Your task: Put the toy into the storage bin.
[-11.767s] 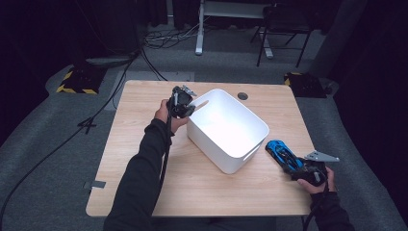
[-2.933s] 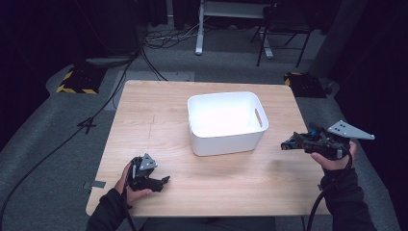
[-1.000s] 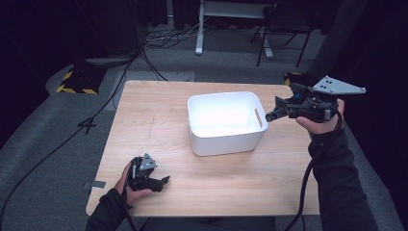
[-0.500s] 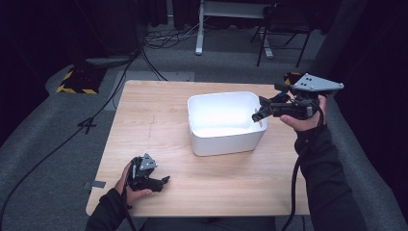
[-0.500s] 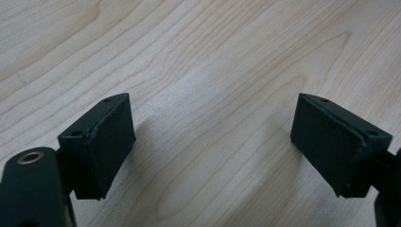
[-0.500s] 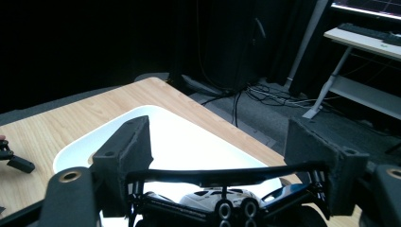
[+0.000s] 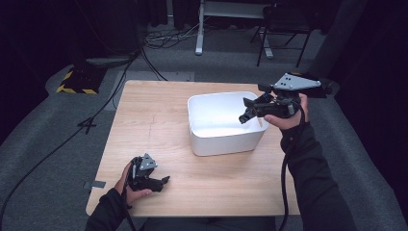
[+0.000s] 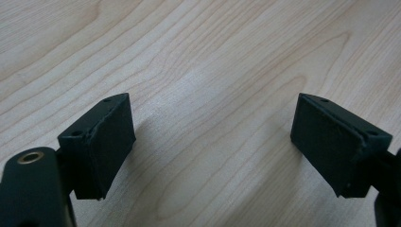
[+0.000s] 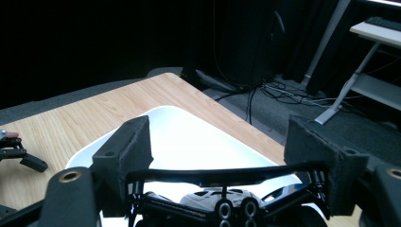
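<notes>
A dark toy race car point(image 7: 247, 114) with blue and white parts hangs above the right side of the white plastic bin point(image 7: 223, 144). My right gripper point(image 7: 262, 107) is shut on it, held up in the person's right hand. In the right gripper view the car point(image 9: 222, 201) is clamped between the pads point(image 9: 125, 151), with the bin point(image 9: 189, 137) below it. My left gripper point(image 7: 161, 183) rests on the wooden table point(image 7: 154, 120) near its front left corner. Its jaws are open in the left gripper view point(image 8: 213, 142), with bare wood between them.
The bin stands right of the table's middle, with nothing I can see inside it. Around the table are grey carpet, floor cables point(image 7: 96, 120), a desk leg point(image 7: 198, 29) and a chair point(image 7: 284, 29) at the back. The left gripper point(image 9: 19, 156) also appears far off in the right gripper view.
The right hand has carried the car leftward and slightly down, from the bin's right rim to above its inside. The left hand and gripper have stayed put.
</notes>
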Demonstrator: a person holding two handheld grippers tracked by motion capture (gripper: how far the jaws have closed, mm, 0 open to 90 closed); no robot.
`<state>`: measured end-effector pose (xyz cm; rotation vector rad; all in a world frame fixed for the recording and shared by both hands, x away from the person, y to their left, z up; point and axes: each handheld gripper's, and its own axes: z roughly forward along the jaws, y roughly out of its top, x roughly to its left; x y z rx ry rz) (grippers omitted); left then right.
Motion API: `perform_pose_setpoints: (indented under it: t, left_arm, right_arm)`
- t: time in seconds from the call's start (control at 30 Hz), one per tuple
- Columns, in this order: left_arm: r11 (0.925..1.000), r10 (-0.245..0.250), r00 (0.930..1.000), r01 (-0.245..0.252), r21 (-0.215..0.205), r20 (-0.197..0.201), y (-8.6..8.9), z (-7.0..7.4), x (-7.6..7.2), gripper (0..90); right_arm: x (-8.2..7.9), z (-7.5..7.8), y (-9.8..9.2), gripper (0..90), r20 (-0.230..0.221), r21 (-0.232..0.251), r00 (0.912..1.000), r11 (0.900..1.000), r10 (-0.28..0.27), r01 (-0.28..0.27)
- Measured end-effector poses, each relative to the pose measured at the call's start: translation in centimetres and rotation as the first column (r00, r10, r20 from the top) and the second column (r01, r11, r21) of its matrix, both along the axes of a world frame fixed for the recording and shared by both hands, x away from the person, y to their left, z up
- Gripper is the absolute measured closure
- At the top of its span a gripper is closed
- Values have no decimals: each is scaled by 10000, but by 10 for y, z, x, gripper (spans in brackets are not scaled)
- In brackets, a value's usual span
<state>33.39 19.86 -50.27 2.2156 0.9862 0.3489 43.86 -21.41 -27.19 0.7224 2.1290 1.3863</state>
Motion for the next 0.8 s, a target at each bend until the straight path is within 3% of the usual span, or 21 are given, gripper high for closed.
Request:
perform_pose_setpoints:
  t: [0.4, 0.8]
  left_arm:
    - [10000, 4, 10000, -4, -7, 1, 0, 0, 0, 146]
    - [10000, -1, 10000, 1, -5, 1, 0, 0, 0, 146]
  right_arm:
    - [20, -20, 31, 246, -456, -356, 9988, 9991, 196, -212]
    - [45, -47, 44, 246, -1084, -1051, 9941, 9944, -57, -58]
